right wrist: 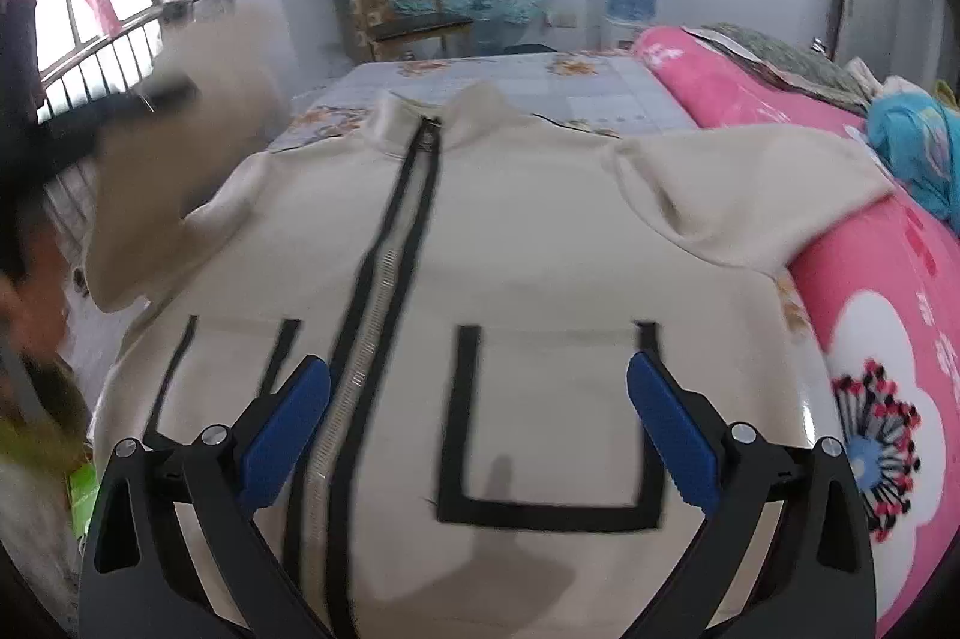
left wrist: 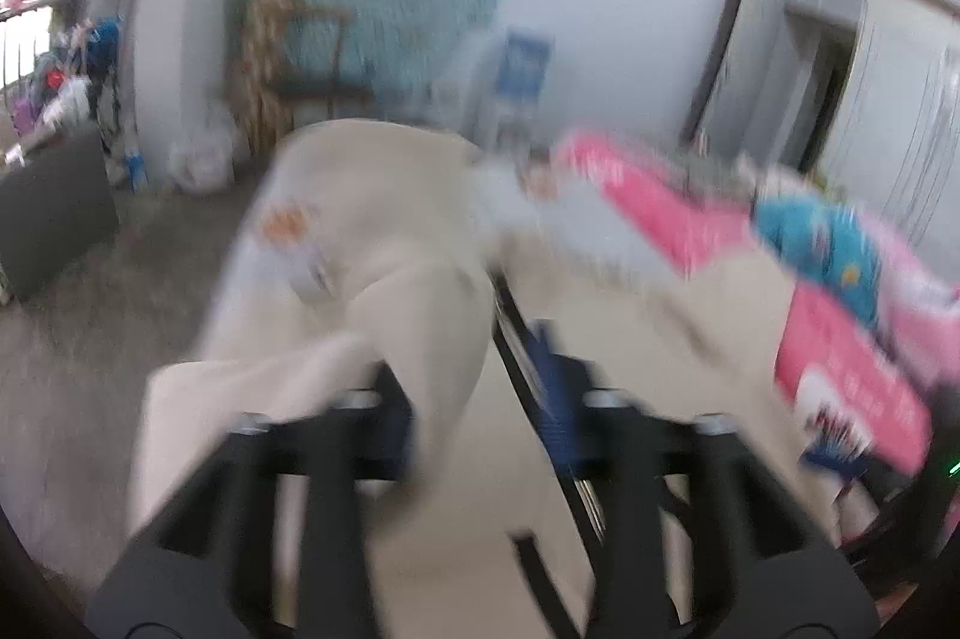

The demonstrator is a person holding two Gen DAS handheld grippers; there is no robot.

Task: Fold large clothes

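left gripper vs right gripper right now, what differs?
Load: the left gripper has a fold of the cream jacket draped between its fingers, apparently its sleeve; the right gripper holds nothing.
Pose: the right gripper hangs over the jacket's lower front, fingers spread wide either side of the zipper and pocket outline; the left one's spread is hard to judge through blur.
Image: the left view is motion-blurred, the right view mostly sharp.
Shared: black frames, blue pads.

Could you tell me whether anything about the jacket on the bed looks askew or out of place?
Yes: the cream jacket lies front up, but its sleeves are uneven. One sleeve rides up onto the pink quilt; the other hangs in the left gripper. The right gripper is open.
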